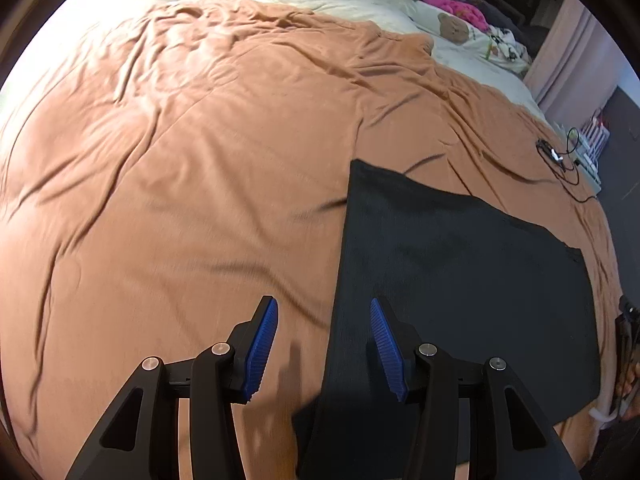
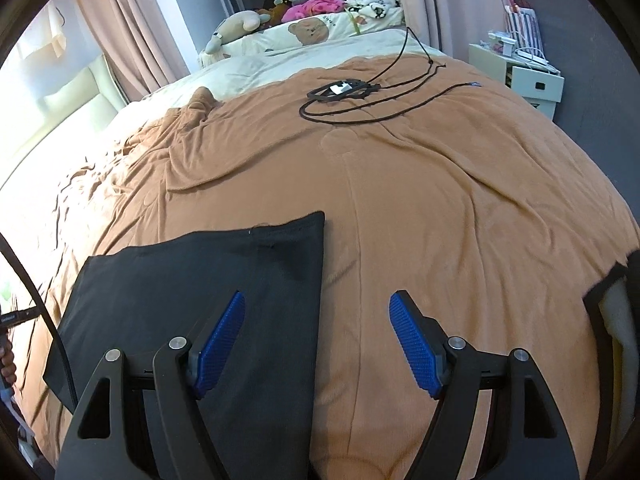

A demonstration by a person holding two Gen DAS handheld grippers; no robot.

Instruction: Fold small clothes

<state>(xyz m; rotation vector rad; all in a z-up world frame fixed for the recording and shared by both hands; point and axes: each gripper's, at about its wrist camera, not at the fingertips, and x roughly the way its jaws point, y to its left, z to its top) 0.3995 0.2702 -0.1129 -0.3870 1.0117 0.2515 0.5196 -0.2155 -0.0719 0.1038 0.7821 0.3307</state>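
Cloth [image 1: 460, 280]: we see plain black.
Blanket [image 1: 200, 160]: orange-brown.
Fingers [image 2: 416, 348]: blue ridged pads.
Pillow [image 2: 320, 30]: cream, bear print.

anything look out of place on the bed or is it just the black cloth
One oddity: a coiled black cable lies loose on the orange blanket, beyond the folded black garment. The garment lies flat, edges fairly even.

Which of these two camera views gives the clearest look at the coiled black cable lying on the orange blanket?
The right wrist view: the coiled black cable lies centred, its loops distinct. The left wrist view shows it tiny at the edge.
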